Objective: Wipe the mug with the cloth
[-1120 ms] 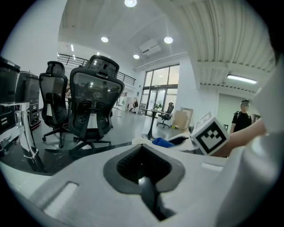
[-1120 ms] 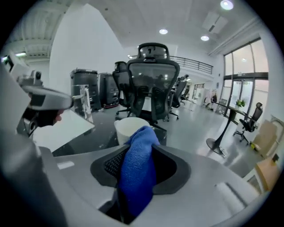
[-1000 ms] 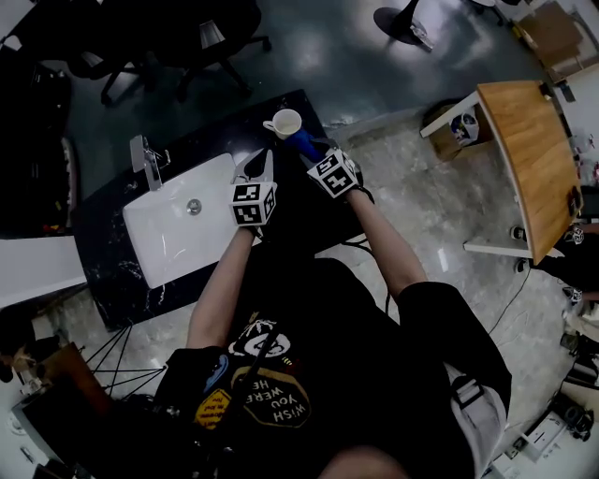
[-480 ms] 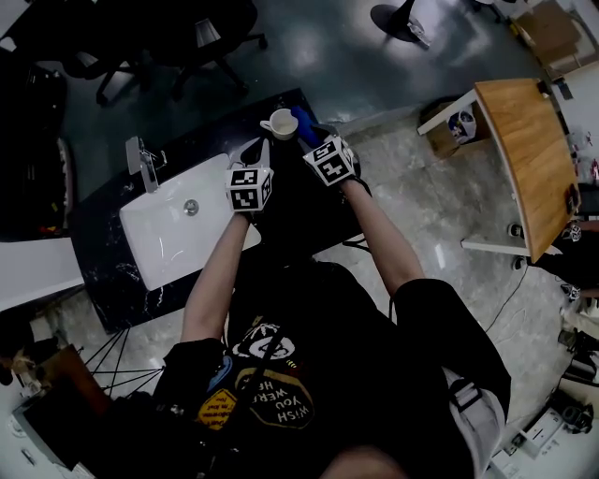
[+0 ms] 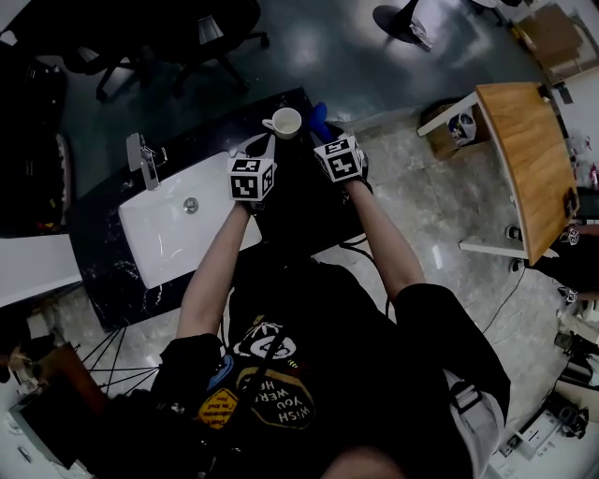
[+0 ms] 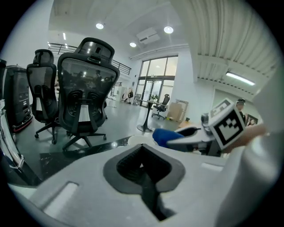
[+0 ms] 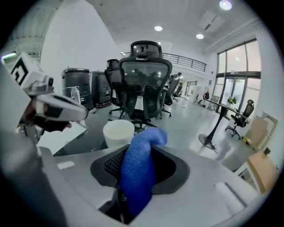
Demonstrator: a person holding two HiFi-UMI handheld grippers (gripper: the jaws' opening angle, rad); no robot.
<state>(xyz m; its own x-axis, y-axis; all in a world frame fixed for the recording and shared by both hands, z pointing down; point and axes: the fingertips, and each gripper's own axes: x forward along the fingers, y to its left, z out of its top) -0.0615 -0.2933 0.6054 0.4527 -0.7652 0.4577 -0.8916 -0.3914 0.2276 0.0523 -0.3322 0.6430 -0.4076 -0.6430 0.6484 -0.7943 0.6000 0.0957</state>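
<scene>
Both bare forearms are stretched toward the far side, side by side and slightly apart. The left gripper [image 5: 263, 150] is held with its jaws together and empty. The right gripper [image 5: 323, 138] is clamped on a blue cloth [image 7: 140, 168].

Set into a dark marbled counter [image 5: 105, 281]: a white sink basin [image 5: 173, 239], with a metal faucet [image 5: 140, 154] at its far-left rim. Beyond the counter, on glossy grey floor, black office chairs [image 5: 211, 33], mesh-backed and on castors in the left gripper view [image 6: 86, 88]. Farther off, a round pedestal base [image 5: 401, 21]. Well apart at the right, a wooden table [image 5: 529, 140] on white legs, a small container [image 5: 463, 126] tucked below its near end. Overhead, round ceiling lights [image 6: 168, 29]; at the back, tall glazed doors [image 6: 153, 84].
</scene>
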